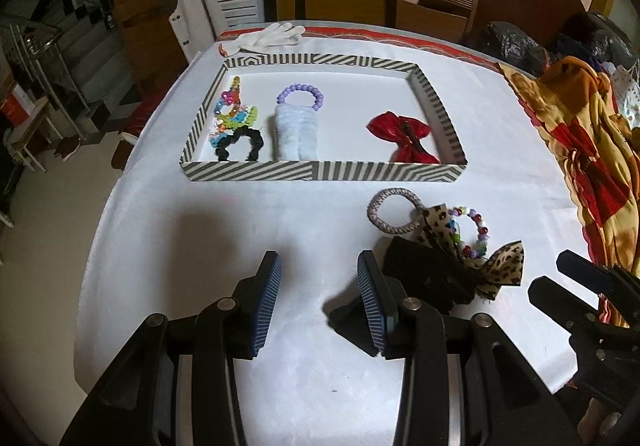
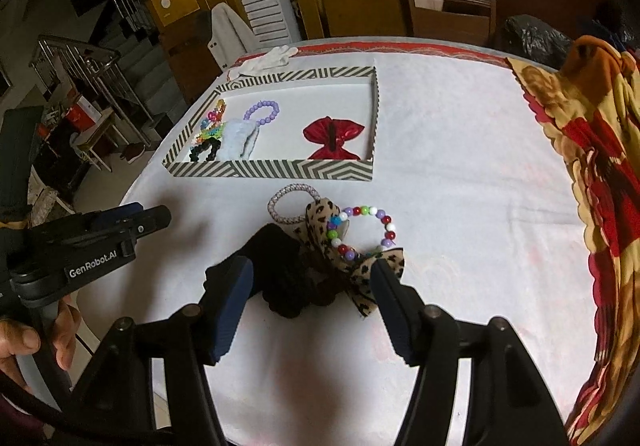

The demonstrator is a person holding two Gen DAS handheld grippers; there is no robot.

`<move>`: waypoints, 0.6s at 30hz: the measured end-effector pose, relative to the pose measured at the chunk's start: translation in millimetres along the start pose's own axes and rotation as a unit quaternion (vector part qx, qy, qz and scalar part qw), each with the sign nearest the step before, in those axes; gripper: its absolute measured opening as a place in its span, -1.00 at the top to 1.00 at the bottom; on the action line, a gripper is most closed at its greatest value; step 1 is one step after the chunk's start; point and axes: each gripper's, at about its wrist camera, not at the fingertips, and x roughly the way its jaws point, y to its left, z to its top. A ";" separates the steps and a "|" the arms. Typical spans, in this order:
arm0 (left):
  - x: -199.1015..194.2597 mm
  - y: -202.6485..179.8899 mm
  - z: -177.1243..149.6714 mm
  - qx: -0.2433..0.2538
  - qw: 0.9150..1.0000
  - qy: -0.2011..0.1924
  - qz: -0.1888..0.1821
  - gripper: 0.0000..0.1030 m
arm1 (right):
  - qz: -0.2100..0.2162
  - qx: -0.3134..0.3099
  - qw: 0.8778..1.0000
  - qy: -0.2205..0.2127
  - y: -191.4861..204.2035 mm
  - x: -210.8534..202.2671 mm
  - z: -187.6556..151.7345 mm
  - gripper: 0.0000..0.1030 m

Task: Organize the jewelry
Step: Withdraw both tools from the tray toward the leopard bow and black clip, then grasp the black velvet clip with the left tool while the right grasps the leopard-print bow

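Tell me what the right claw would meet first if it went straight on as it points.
Probably the black fabric scrunchie lying between the open right claw fingers, ahead of the leopard-print bow; depth is unclear.

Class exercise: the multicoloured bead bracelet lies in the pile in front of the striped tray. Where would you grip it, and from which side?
Grip the multicoloured bead bracelet on its far-right arc, coming from above. That arc lies flat on bare white cloth, whereas its left and near parts overlap the leopard-print bow. One finger should go inside the ring and one outside.

A table with a white cloth carries a striped tray, a white glove, a patterned cloth at its right edge, and near the front a pile of hair accessories.
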 end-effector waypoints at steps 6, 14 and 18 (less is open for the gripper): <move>1.7 1.4 -8.4 0.001 1.000 0.009 -0.008 0.11 | -0.001 0.006 1.000 0.011 -7.5 3.9 -9.1 -0.25; 10.5 -2.4 -22.3 0.001 0.999 0.035 -0.032 0.11 | -0.006 0.015 1.000 0.021 -16.2 9.1 -20.1 -0.25; 16.0 -13.6 -28.0 0.018 0.998 0.047 -0.048 0.11 | -0.007 0.023 0.999 0.030 -20.8 14.1 -25.2 -0.25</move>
